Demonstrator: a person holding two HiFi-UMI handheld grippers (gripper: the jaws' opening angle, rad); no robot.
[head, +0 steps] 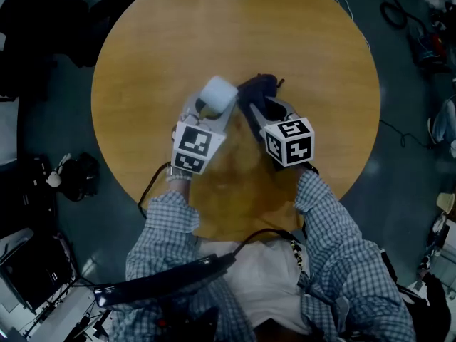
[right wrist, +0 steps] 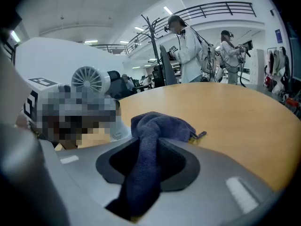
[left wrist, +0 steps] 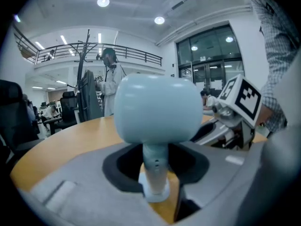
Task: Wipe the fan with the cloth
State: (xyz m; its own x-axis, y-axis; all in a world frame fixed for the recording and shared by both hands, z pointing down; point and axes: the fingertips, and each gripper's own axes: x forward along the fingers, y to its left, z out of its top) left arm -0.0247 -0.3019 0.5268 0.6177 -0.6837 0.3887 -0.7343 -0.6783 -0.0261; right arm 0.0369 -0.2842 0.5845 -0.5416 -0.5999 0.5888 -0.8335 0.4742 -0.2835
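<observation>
left gripper (left wrist: pixel 156 166) clamped on fan (left wrist: pixel 157 109) stem, head sticking up just past the jaws, base at the table (head: pixel 214 20). right gripper (right wrist: pixel 148 161) pinches cloth (right wrist: pixel 160 126), rest heaped on table just ahead of its tips, right beside the fan. risks: thin stem may twist or slip under wiping pressure; bunched cloth may slide out of the jaws; grippers are close and could bump.
</observation>
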